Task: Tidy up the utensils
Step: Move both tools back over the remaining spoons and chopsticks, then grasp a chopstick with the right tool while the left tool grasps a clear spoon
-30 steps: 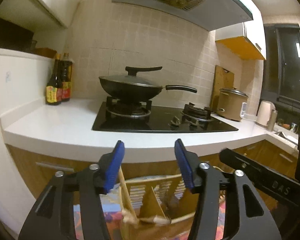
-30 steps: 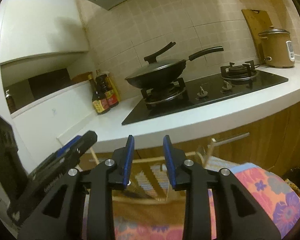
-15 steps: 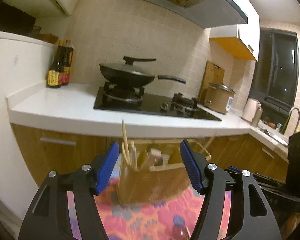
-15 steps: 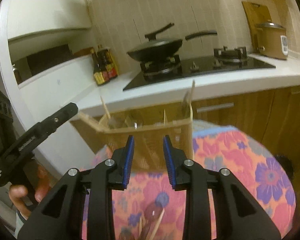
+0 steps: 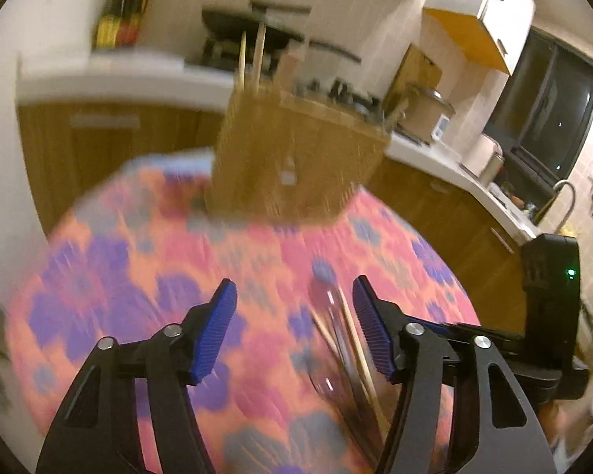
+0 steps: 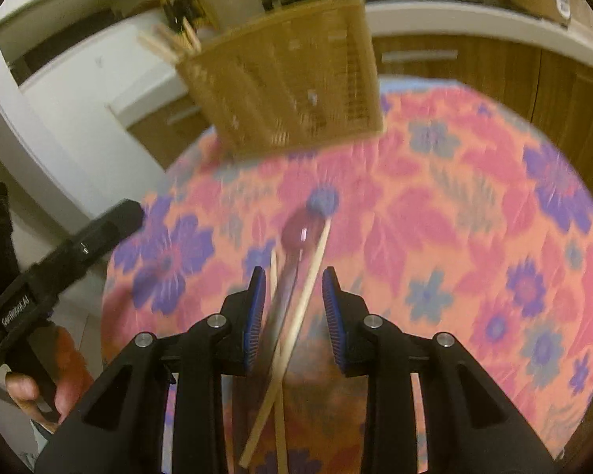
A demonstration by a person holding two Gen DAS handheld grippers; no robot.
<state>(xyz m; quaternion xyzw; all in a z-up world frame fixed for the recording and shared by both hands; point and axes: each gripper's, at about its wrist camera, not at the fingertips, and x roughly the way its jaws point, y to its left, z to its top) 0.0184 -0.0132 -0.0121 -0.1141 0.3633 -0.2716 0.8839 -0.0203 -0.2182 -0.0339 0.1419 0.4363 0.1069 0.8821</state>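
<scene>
A woven utensil basket stands at the far side of a round table with a floral cloth; it also shows in the right wrist view, with chopsticks sticking out of it. A metal spoon and two loose wooden chopsticks lie on the cloth; they also show in the left wrist view. My right gripper is open above them, a finger on each side. My left gripper is open and empty, just left of the spoon.
A kitchen counter with a stove and a wok runs behind the table. A rice cooker and a sink tap are to the right. The cloth spreads to the right of the utensils.
Both grippers have tilted down from the stove and counter toward the table. The basket has moved up in both views, and the spoon and chopsticks have come in between the right gripper's fingers.
</scene>
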